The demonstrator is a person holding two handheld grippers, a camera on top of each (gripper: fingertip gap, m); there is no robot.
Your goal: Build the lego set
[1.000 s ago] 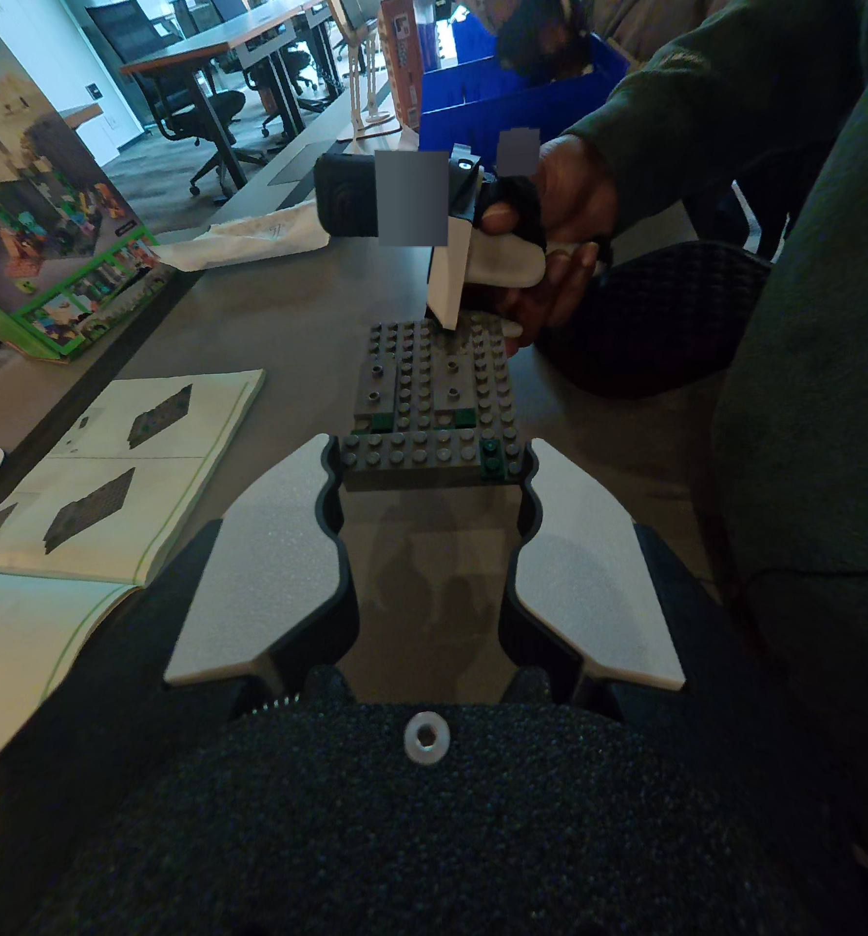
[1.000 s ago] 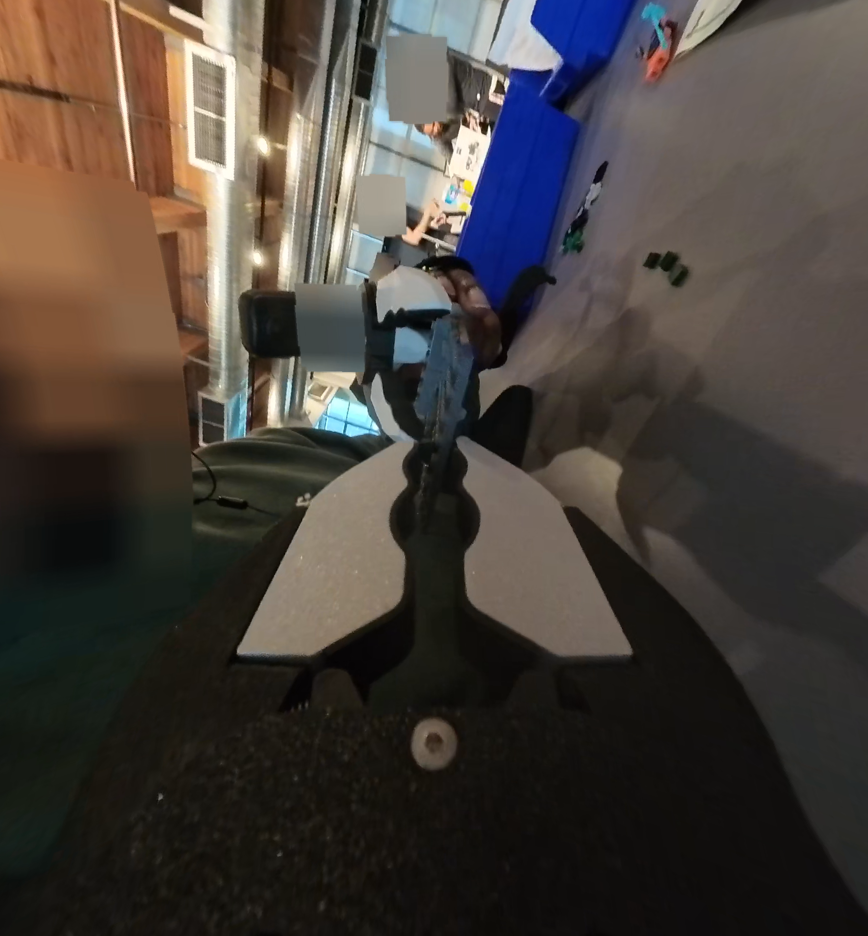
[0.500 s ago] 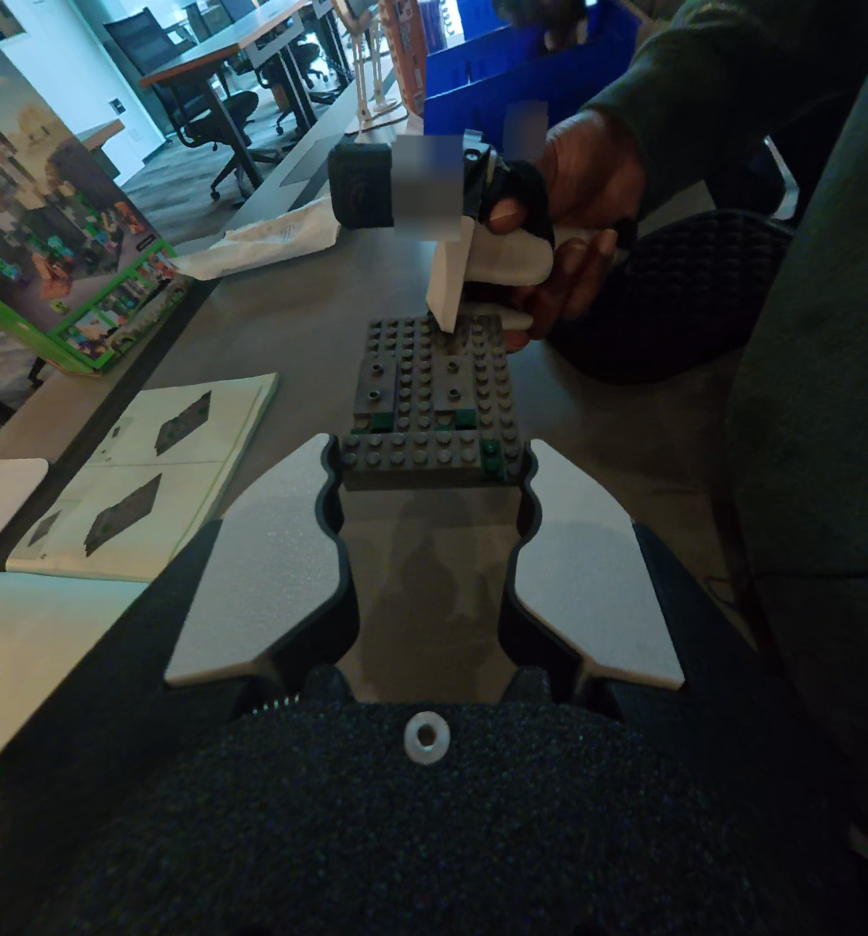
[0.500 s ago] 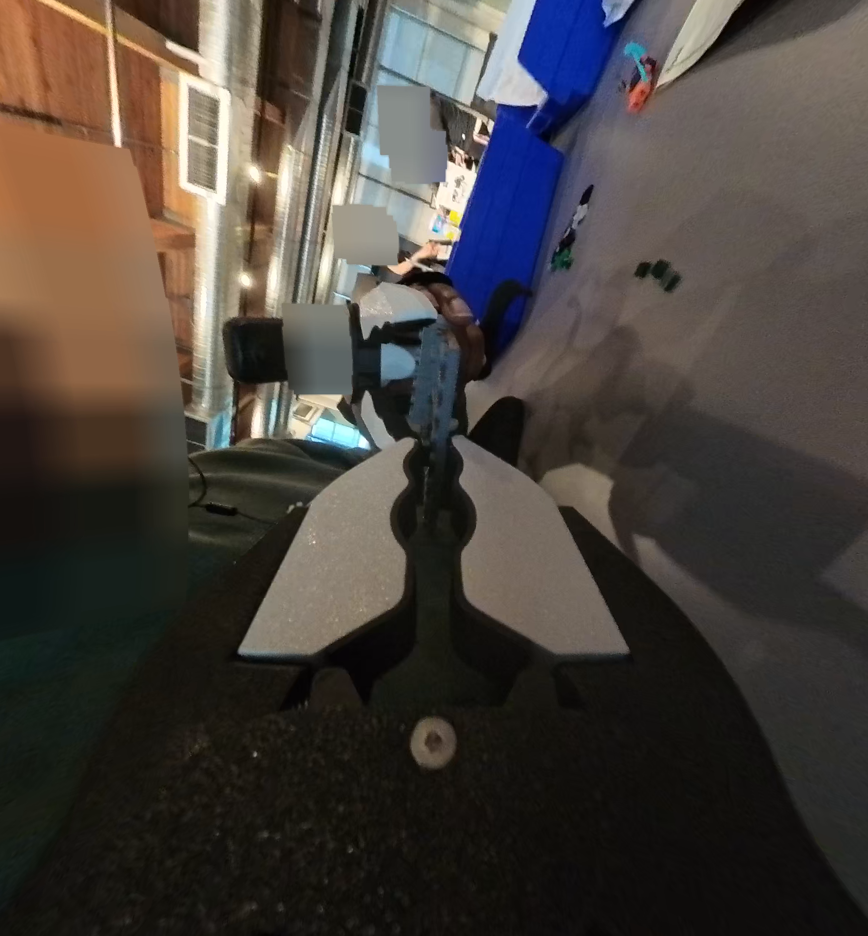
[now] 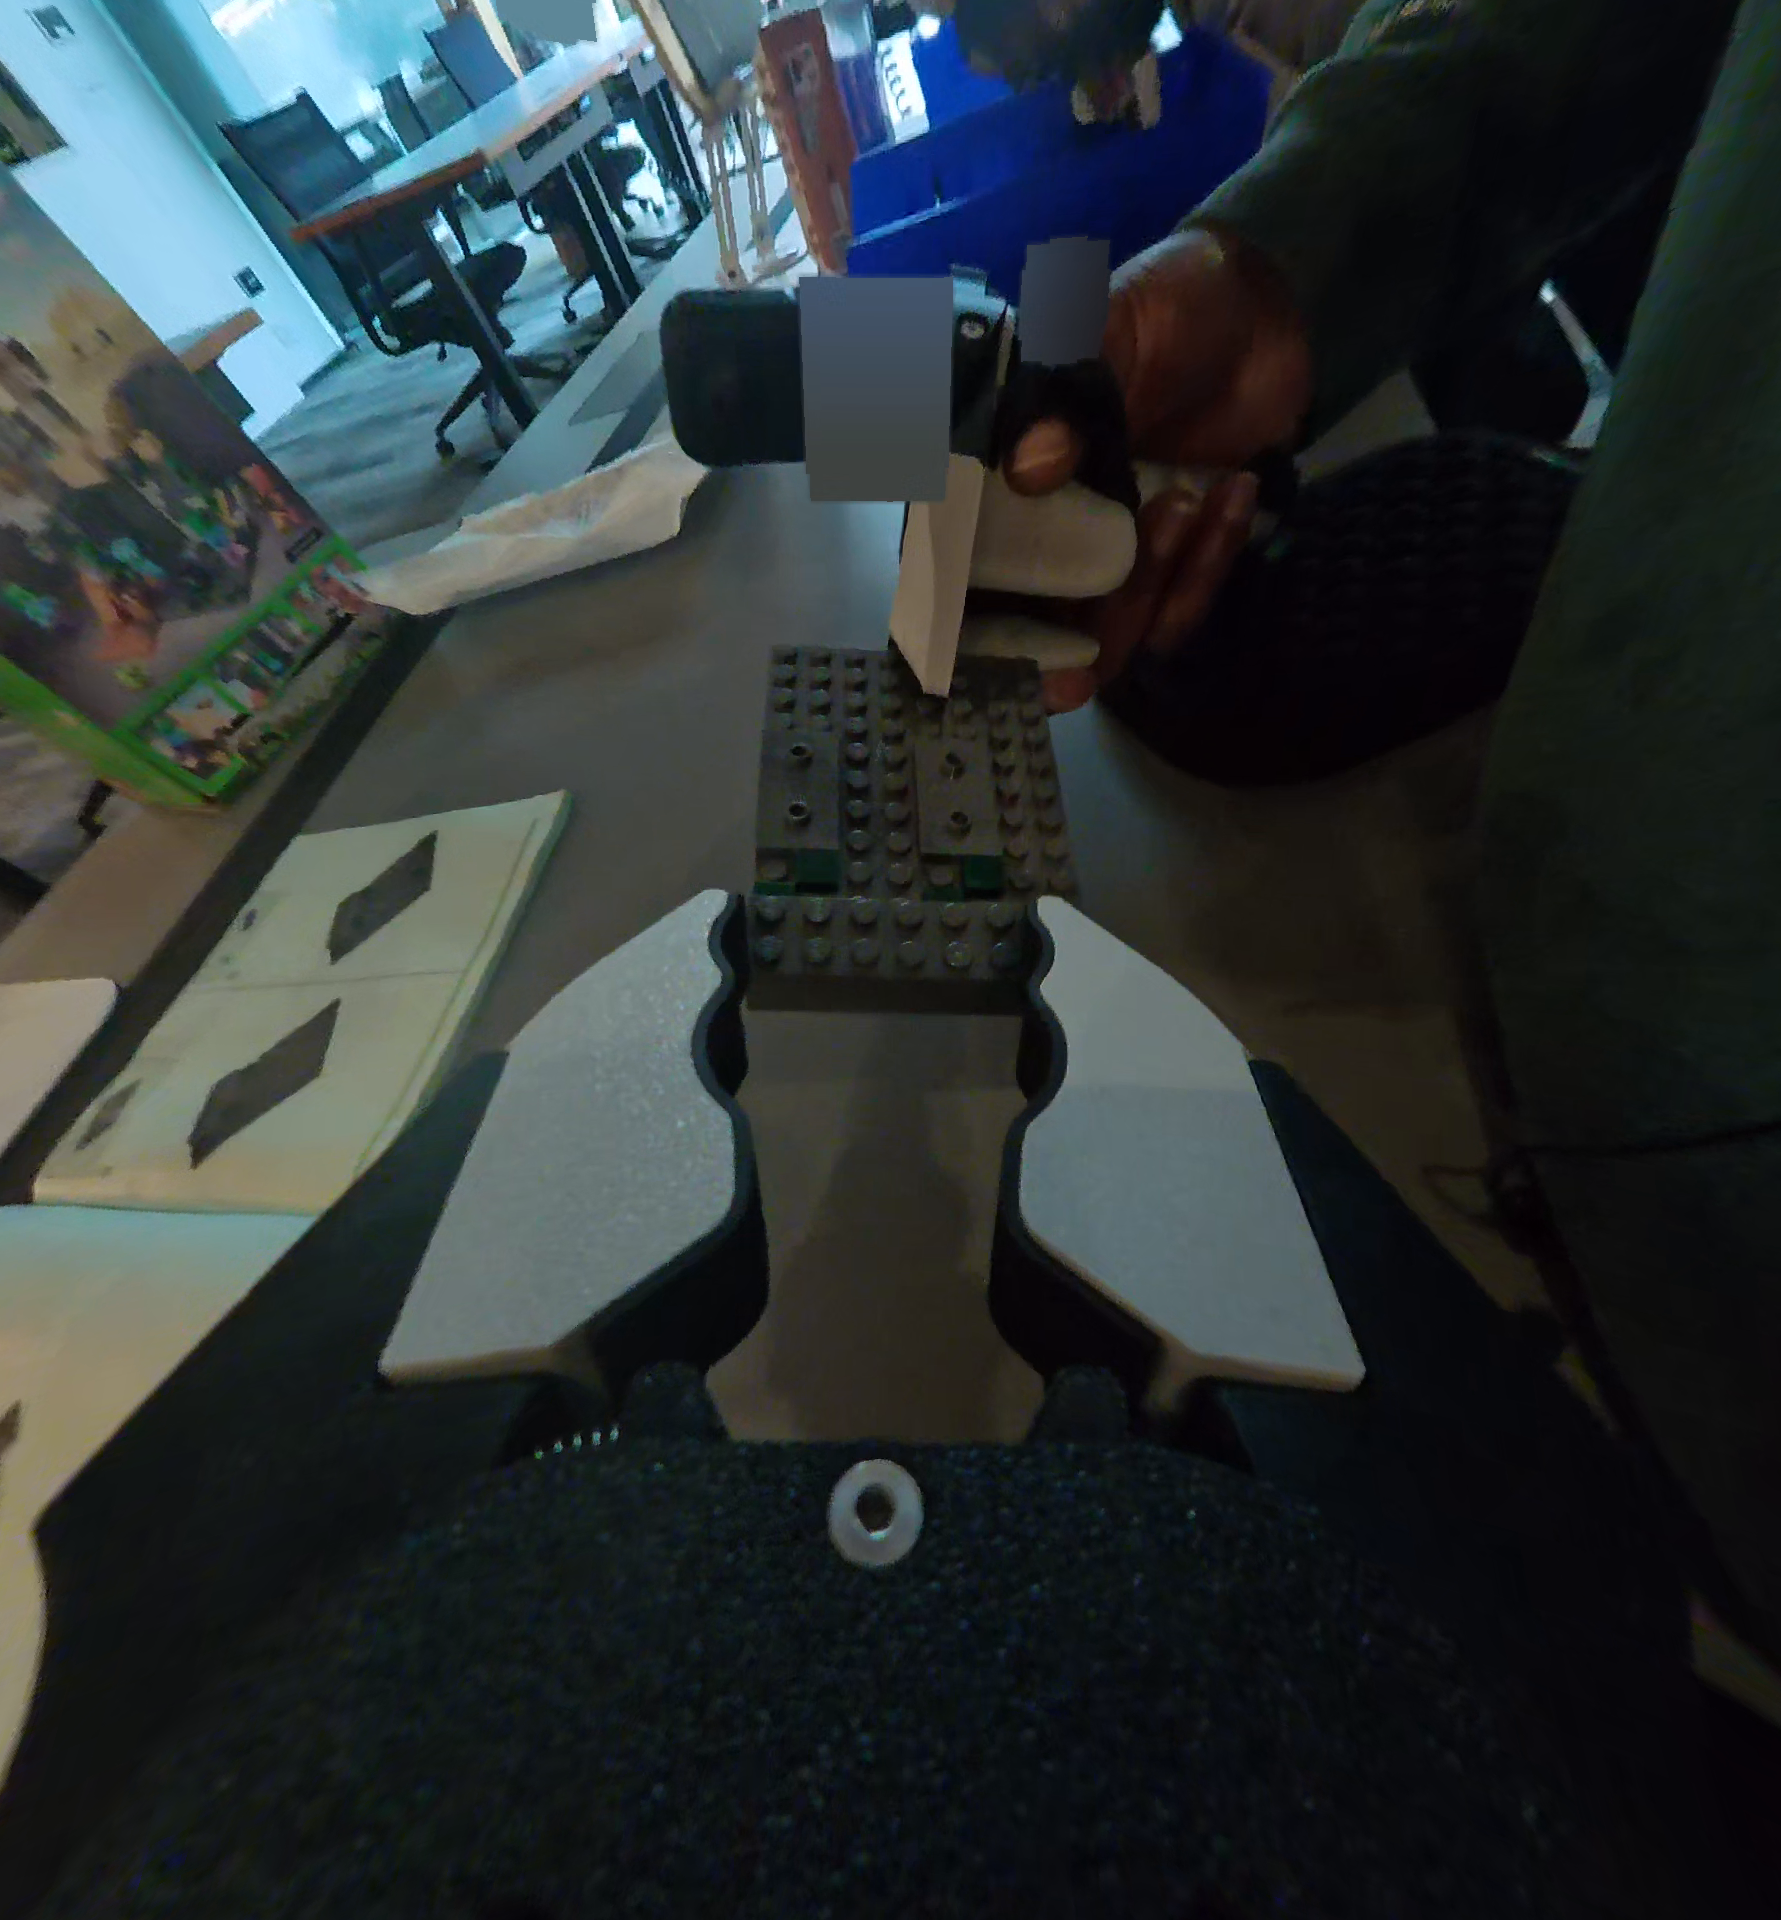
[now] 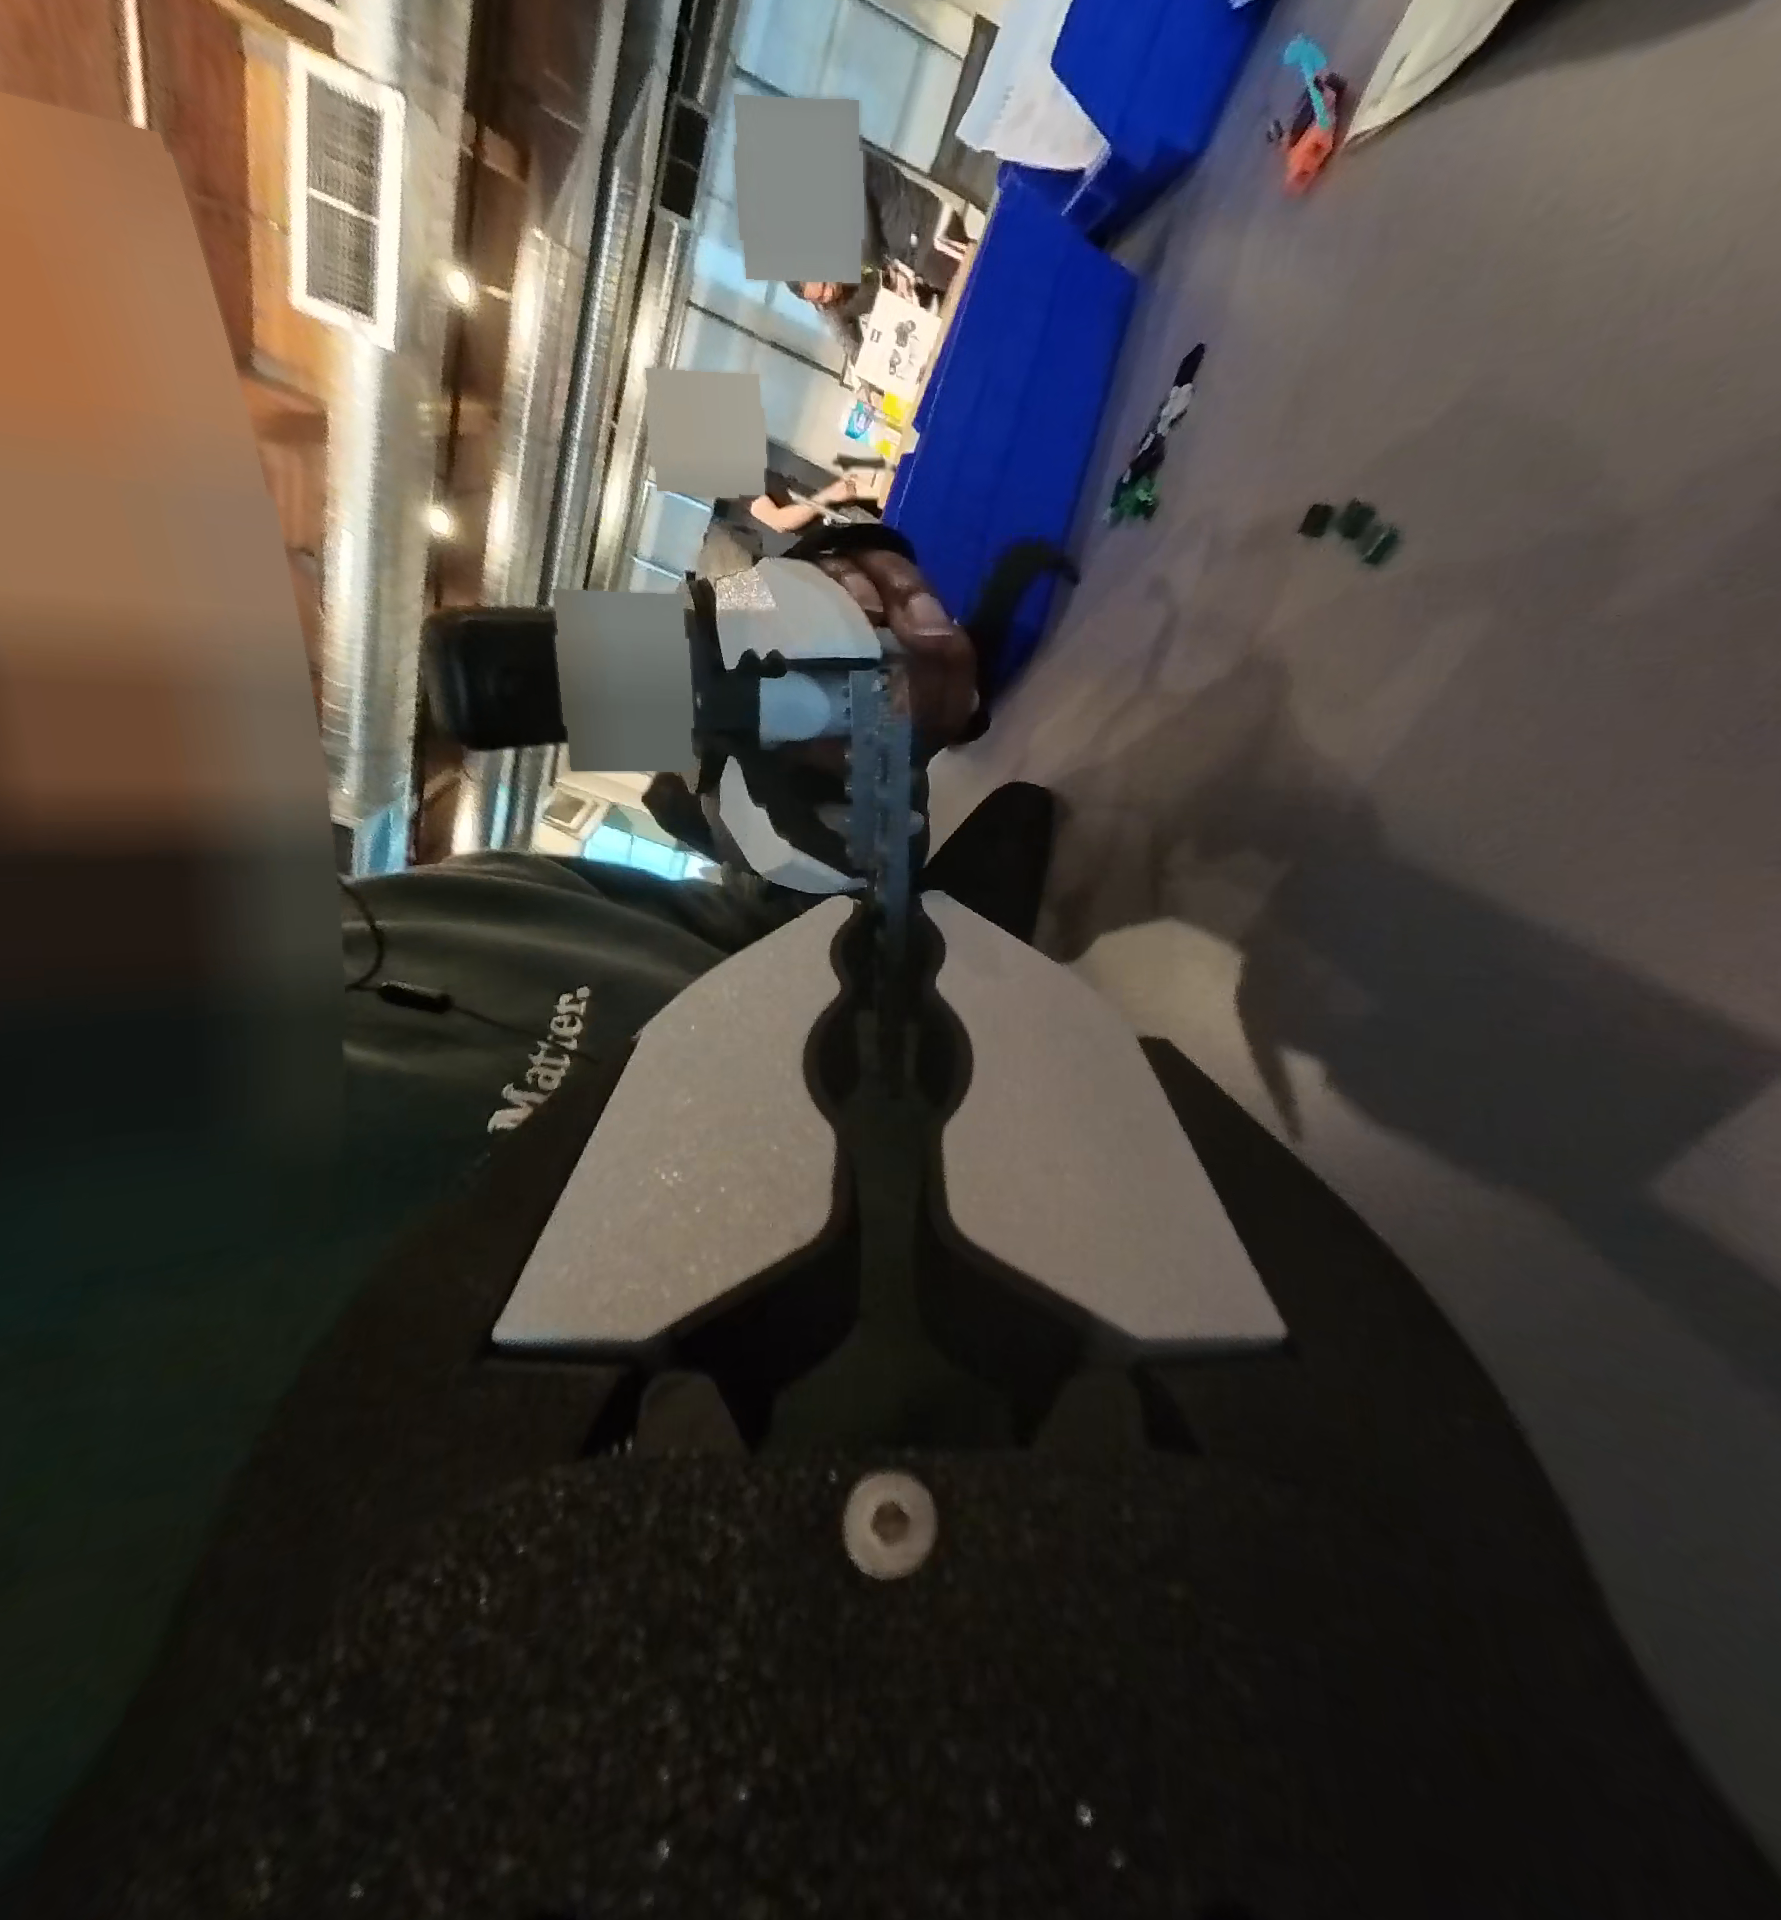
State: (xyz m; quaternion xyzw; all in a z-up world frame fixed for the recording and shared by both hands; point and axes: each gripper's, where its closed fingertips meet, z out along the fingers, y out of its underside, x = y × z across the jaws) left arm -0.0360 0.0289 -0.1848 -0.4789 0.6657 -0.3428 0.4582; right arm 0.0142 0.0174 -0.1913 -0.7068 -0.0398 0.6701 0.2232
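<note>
A flat grey lego plate assembly point(image 5: 901, 810) with studs and small green pieces is held between both grippers above the grey table point(image 5: 605, 707). My left gripper point(image 5: 886, 940) is shut on its near end across the width. My right gripper point(image 5: 953, 655), turned on its side in a person's hand, is shut on the plate's far edge. In the right wrist view the plate point(image 6: 884, 769) shows edge-on between the right gripper's point(image 6: 886, 914) fingertips, with the left gripper point(image 6: 813, 748) beyond it.
An open instruction booklet point(image 5: 273, 997) and a lego box point(image 5: 107, 561) lie to the left, a white bag point(image 5: 543, 530) behind. Blue bins point(image 5: 1021, 177) stand at the back. Loose green bricks point(image 6: 1353, 530) and dark pieces point(image 6: 1156, 457) lie on the table. A black chair point(image 5: 1364, 603) is on the right. My right fingertips sit around 6 cm from my left ones.
Both grippers keep their hold on the plate. The plate and grippers have shifted a little together, and the booklet and box sit further left in the left wrist view.
</note>
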